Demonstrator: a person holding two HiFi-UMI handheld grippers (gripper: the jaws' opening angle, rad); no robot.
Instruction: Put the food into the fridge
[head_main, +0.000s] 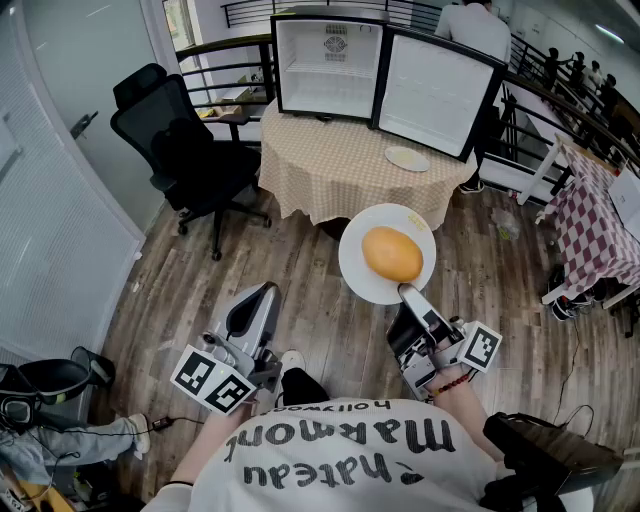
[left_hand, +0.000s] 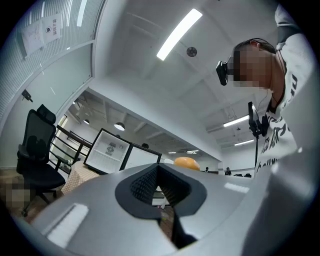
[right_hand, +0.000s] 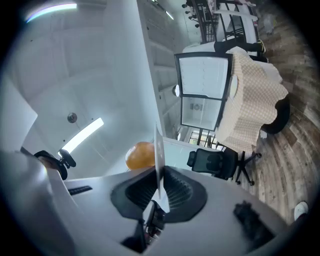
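A round orange bun (head_main: 392, 254) lies on a white plate (head_main: 358, 272) held in the air over the wooden floor. My right gripper (head_main: 408, 292) is shut on the plate's near rim. In the right gripper view the plate (right_hand: 159, 150) stands edge-on between the pads, with the bun (right_hand: 140, 155) to its left. The small fridge (head_main: 330, 65) stands open on the round table (head_main: 340, 165) ahead, its door (head_main: 435, 95) swung right and its white shelves bare. My left gripper (head_main: 262, 292) hangs low at the left, shut and holding nothing.
A black office chair (head_main: 190, 150) stands left of the table. A small plate (head_main: 407, 158) lies on the checkered cloth in front of the fridge door. A second table with a checked cloth (head_main: 600, 220) is at the right. Bags and cables lie near my feet.
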